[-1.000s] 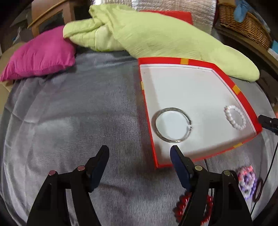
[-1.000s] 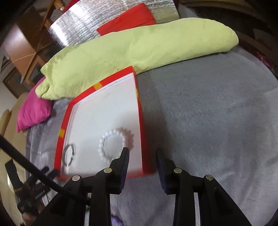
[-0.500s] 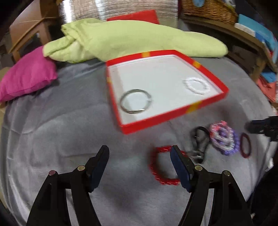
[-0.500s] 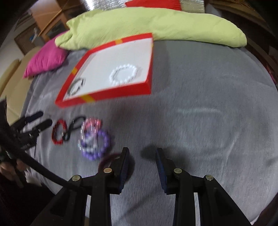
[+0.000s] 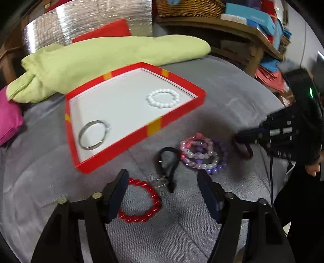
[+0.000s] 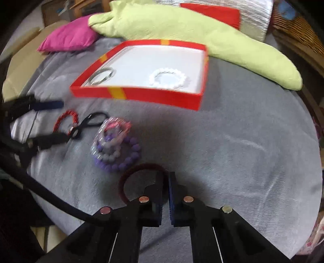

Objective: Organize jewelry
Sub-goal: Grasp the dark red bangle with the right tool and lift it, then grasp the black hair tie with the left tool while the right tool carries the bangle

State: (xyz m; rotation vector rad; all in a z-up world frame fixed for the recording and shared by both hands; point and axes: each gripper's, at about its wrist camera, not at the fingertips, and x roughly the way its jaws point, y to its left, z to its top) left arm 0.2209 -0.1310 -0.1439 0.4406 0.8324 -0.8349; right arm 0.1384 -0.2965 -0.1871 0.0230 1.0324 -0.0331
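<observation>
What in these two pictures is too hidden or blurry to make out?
- Dark red bangle: right wrist view, near side hidden behind the right gripper; its fingers look shut on it.
- Purple and pink bead bracelets: right wrist view, motion blur hides how many.
- Red bead bracelet: left wrist view, part hidden behind a finger.

A grey blanket (image 5: 232, 97) covers the bed underfoot of everything. At twelve o'clock lies a long lime-green cushion (image 5: 113, 58), with a magenta pillow (image 5: 8, 119) at nine. Behind them stands a silvery foil panel (image 5: 105, 22) and a red cushion (image 5: 103, 33). At one o'clock, a wooden shelf (image 5: 228, 28) carries a wicker basket (image 5: 188, 8) and coloured boxes (image 5: 255, 18).
</observation>
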